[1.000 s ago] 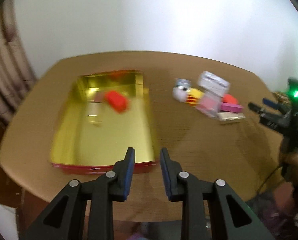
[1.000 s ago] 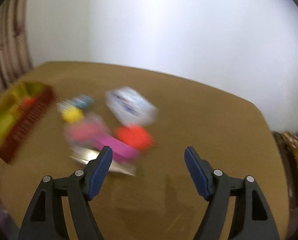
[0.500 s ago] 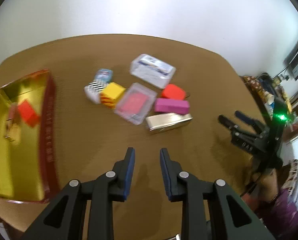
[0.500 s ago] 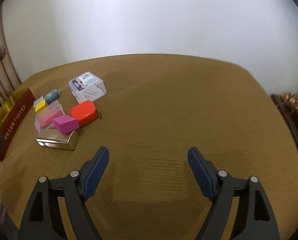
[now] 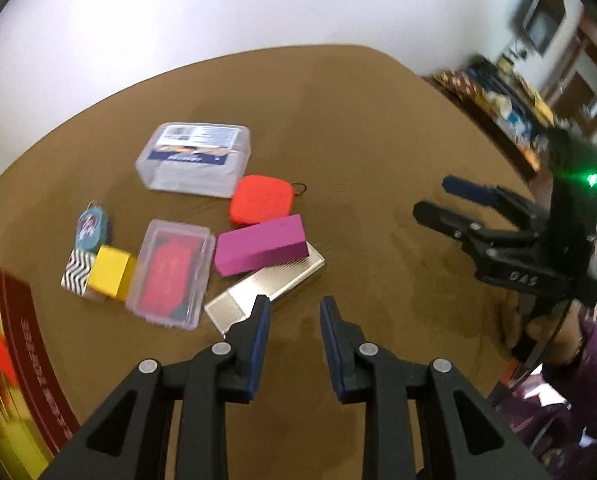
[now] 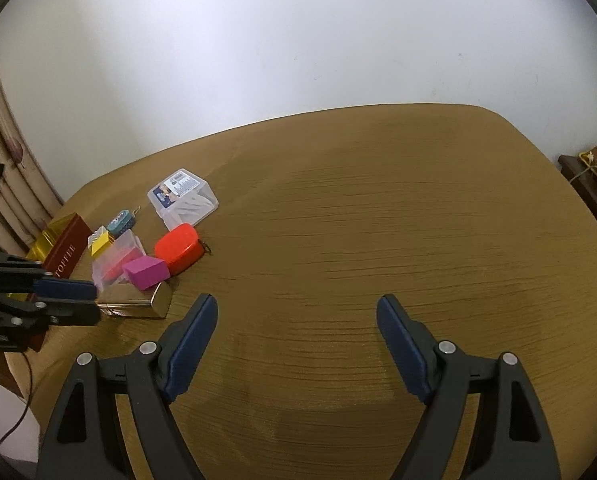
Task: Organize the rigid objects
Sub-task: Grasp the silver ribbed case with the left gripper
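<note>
A cluster of small rigid items lies on the brown table (image 5: 378,128). It includes a labelled clear box (image 5: 194,160), a red-orange case (image 5: 264,200) and a magenta block (image 5: 260,246) leaning on a silver tin (image 5: 266,292). There is also a clear case with red contents (image 5: 172,272), a yellow cube (image 5: 110,278) and a teal keychain (image 5: 92,228). My left gripper (image 5: 294,304) hovers just right of the silver tin's near end, jaws nearly together with nothing between them. My right gripper (image 6: 298,304) stands open over bare table, right of the cluster.
A red tin with a gold inside (image 5: 30,360) sits at the left table edge and holds a red item. A zigzag-patterned block (image 5: 74,276) touches the yellow cube. A person's hand in a purple sleeve (image 5: 578,360) holds the right gripper (image 5: 434,198). Shelves stand beyond the right edge.
The left gripper swung right from over the gold tin to the cluster of items. The right gripper's jaws widened, and the cluster slid to the left of its view.
</note>
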Motion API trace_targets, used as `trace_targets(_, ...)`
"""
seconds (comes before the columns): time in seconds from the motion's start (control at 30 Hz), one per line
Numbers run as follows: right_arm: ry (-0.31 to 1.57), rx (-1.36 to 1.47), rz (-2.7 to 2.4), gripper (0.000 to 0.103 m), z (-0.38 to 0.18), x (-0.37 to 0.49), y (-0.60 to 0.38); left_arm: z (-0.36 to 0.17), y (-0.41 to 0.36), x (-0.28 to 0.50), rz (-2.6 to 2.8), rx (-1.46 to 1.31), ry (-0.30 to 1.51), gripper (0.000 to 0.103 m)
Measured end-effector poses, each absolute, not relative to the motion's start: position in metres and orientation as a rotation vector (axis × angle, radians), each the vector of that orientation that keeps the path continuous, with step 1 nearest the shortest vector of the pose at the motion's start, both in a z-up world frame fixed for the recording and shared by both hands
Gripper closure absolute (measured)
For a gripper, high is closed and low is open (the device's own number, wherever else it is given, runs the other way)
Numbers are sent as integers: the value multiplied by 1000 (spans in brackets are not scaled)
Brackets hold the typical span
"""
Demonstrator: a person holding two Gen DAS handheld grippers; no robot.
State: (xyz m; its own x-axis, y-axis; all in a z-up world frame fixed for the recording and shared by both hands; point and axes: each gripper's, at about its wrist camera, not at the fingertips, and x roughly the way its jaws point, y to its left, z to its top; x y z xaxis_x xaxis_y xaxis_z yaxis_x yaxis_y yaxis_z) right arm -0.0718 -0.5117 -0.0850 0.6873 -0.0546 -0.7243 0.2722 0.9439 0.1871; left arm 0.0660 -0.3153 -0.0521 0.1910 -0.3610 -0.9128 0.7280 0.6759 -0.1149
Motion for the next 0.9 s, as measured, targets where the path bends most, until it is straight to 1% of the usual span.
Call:
trace_targets(0.23, 797, 358, -172, 23, -88, -73, -521, -67, -326, 84, -773, 514, 1155, 77)
trace_targets(0.33, 802, 365, -169, 23, -89, -71, -522, -68, -331, 87, -811, 560, 1150, 71)
trace_targets(0.37, 800, 364, -166, 23, -89, -71, -521, -70, -331, 88, -817, 576, 1151, 67)
trace_targets(0.53, 799, 365, -162, 22, -89, -72, -521, -81, -340, 91, -865, 702, 1164, 61)
trace_targets(0.6, 802, 368, -163, 21, -90, -71, -522, -91, -340, 94, -887, 705, 1239, 60)
trace_targets(0.7, 805, 378, -161, 21, -90, -70, -523, -89, -331, 92, -881, 652, 1232, 61)
trace_targets(0.73, 806, 381, -162, 21, -91, -70, -524, -88, -326, 93, -851, 622, 1224, 68)
trace_targets(0.77, 806, 385, -164, 21, -91, -70, -525, -88, -323, 94, -832, 598, 1220, 71)
trace_targets(0.9, 804, 383, -162, 20, -91, -71, -524, -84, -303, 81, -737, 520, 1168, 73)
